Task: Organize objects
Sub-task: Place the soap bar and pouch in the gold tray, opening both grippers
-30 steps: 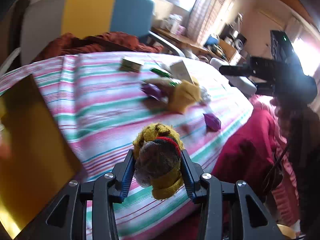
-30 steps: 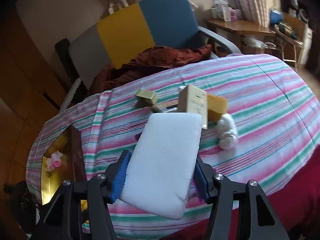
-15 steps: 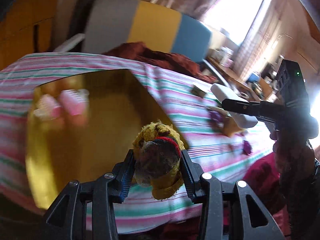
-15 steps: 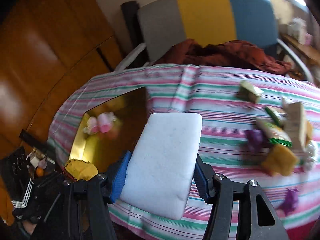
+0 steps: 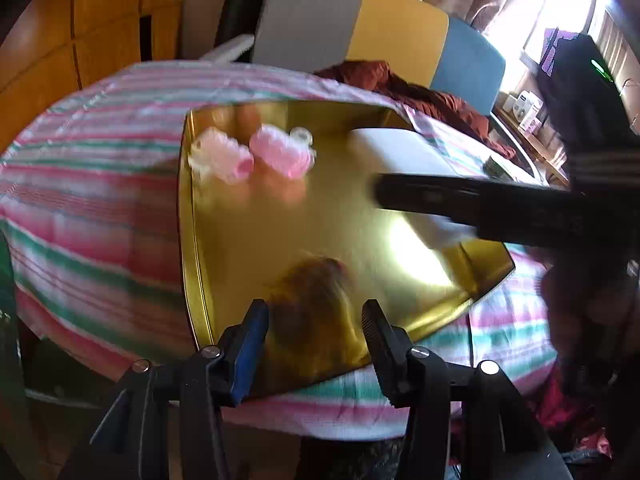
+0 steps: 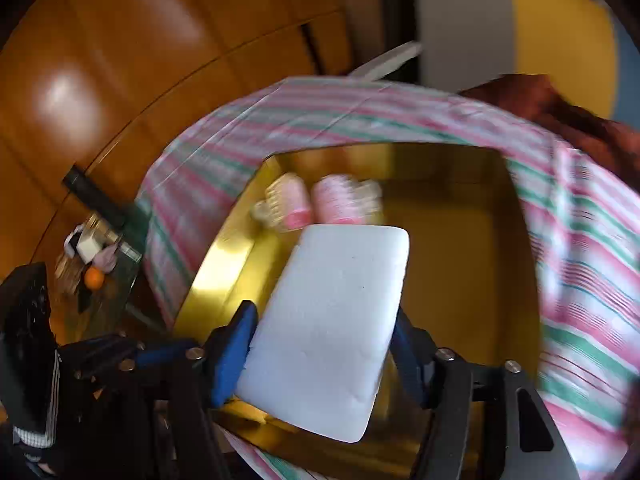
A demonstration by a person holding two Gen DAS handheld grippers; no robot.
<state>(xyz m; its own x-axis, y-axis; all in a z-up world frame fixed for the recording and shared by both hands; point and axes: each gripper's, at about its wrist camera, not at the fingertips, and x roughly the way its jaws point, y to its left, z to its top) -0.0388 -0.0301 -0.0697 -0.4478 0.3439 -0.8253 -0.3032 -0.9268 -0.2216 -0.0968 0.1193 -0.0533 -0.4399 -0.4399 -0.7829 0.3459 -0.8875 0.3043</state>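
Our right gripper (image 6: pixel 324 344) pinches the white sponge (image 6: pixel 332 328) between its jaws, holding it over the gold tray (image 6: pixel 472 272). Our left gripper (image 5: pixel 316 320) has its jaws spread; a blurred brown and yellow toy (image 5: pixel 312 300) shows between them over the tray's floor, and we cannot tell whether it touches the tray. Two pink rollers (image 5: pixel 248 156) lie in the tray's far corner. The tray sits on a striped cloth (image 5: pixel 92 200) over the tabletop
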